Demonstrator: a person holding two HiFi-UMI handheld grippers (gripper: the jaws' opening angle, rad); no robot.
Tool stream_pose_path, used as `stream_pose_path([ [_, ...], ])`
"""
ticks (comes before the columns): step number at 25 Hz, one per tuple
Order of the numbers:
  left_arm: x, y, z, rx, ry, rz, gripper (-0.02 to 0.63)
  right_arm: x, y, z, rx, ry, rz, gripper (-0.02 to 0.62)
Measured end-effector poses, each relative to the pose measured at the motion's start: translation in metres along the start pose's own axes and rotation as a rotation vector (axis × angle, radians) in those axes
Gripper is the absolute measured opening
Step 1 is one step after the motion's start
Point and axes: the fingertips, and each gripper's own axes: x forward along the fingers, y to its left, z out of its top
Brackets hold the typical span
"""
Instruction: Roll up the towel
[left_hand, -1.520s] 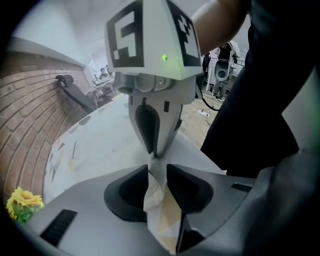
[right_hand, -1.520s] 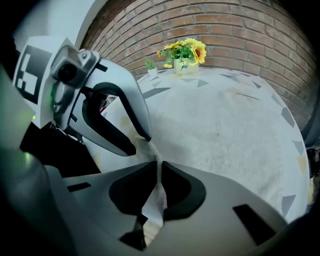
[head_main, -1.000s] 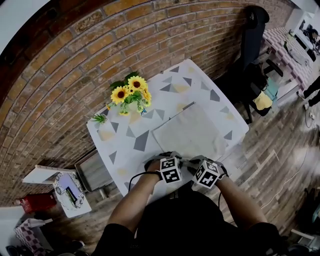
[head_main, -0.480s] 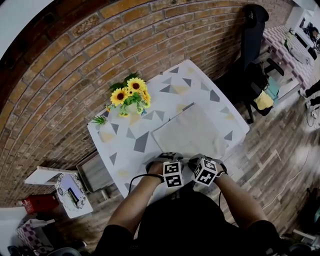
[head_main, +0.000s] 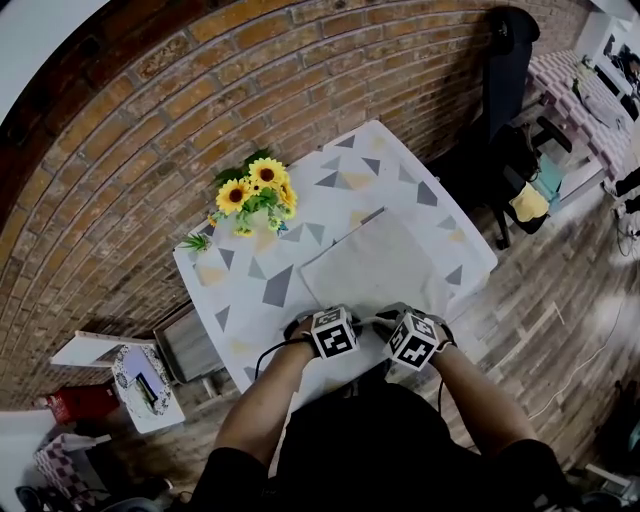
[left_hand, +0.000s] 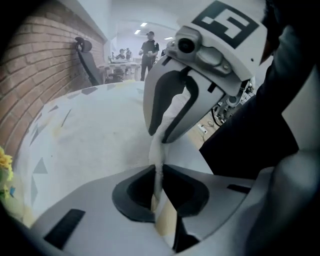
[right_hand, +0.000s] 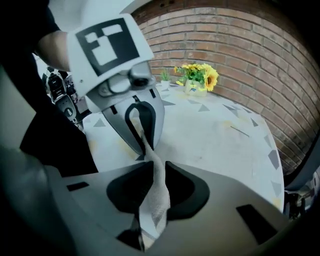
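Observation:
A pale grey towel (head_main: 385, 262) lies flat on the patterned table (head_main: 250, 290), its near edge by the person's body. My left gripper (head_main: 338, 314) and right gripper (head_main: 392, 318) sit side by side at that near edge. In the left gripper view my left gripper (left_hand: 159, 175) pinches a thin fold of the towel (left_hand: 157, 155); its jaws have just been closing on it. The right gripper (left_hand: 161, 137) faces it, holding the same fold. In the right gripper view my right gripper (right_hand: 154, 172) grips a bunched strip of towel (right_hand: 152, 210); its jaws have just been opening slightly, with the cloth still between them.
A vase of sunflowers (head_main: 258, 190) and a small plant (head_main: 197, 238) stand at the table's far left. A brick wall (head_main: 150, 110) runs behind the table. A black chair (head_main: 505, 60) stands at the far right. Boxes (head_main: 145, 385) lie on the floor at left.
The left gripper's marker cube has shifted a little up and left and rolled slightly. Both grippers stay at the towel's near edge; the towel's flat part looks unchanged.

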Motion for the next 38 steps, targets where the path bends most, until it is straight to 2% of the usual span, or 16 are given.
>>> stream_pose_path([
  [4,-0.001,0.006,0.001,-0.041,0.007,-0.016,0.046,0.001,0.01,-0.003,-0.092,0.0,0.026,0.1],
  [6,-0.001,0.009,0.002,-0.034,0.014,-0.007,0.048,0.005,0.007,-0.008,-0.093,0.014,0.023,0.093],
  [8,-0.001,0.013,0.003,-0.018,0.024,0.027,0.054,0.007,0.001,-0.01,-0.064,0.013,0.021,0.067],
  [12,-0.007,0.025,0.003,-0.014,0.043,0.13,0.161,0.007,-0.008,-0.01,-0.041,0.004,0.031,0.052],
  [14,-0.014,0.028,0.008,-0.01,0.03,0.17,0.173,0.007,-0.014,-0.009,-0.034,-0.004,0.031,0.051],
  [17,-0.023,0.023,0.016,0.05,0.023,0.208,0.173,0.007,-0.022,-0.006,-0.023,-0.015,0.031,0.051],
  [21,-0.016,0.018,0.016,0.155,0.087,0.24,0.173,0.007,-0.031,-0.005,-0.019,-0.014,0.026,0.052],
  [25,-0.006,0.025,0.012,0.163,0.117,0.259,0.173,0.003,-0.036,-0.002,-0.003,-0.026,-0.012,0.069],
  [30,-0.004,0.037,0.014,0.132,0.073,0.231,0.133,-0.011,-0.024,0.008,-0.028,-0.071,-0.011,0.095],
  [33,-0.005,0.045,0.015,0.114,0.042,0.202,0.124,-0.004,-0.014,0.003,-0.076,-0.017,-0.022,0.125],
  [38,-0.015,0.061,0.023,0.107,-0.026,0.23,0.126,0.009,-0.023,-0.014,-0.078,0.103,-0.108,0.16],
])
